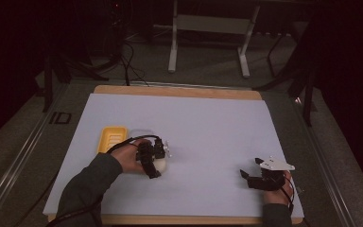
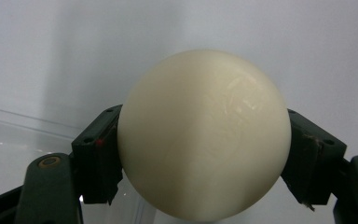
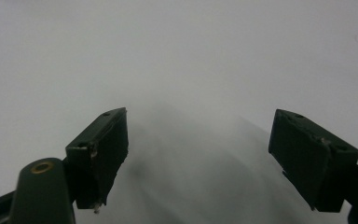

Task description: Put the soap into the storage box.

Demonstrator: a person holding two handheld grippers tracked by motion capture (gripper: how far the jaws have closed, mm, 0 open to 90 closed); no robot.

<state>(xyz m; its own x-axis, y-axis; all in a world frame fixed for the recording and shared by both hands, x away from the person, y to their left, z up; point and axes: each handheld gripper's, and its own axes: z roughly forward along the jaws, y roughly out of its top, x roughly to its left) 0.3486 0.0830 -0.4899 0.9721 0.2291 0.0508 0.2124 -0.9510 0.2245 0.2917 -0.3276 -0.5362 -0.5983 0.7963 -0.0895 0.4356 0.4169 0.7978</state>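
A cream, egg-shaped ball [image 2: 204, 135] sits between the two black jaws of my left gripper [image 2: 204, 144], and both pads press on its sides. From above, the ball [image 1: 163, 165] shows as a pale spot just over the white table cover, with the left gripper [image 1: 155, 163] around it. My right gripper [image 1: 249, 178] rests near the front right of the table with its jaws apart. In its own view the right gripper [image 3: 198, 154] has only bare white surface between the jaws.
A yellow tray [image 1: 110, 138] lies left of the left hand, with a clear plastic container [image 1: 142, 133] beside it. The container's rim [image 2: 14, 122] shows at the lower left. The white cover [image 1: 208, 123] ends at a wooden table edge [image 1: 179, 91].
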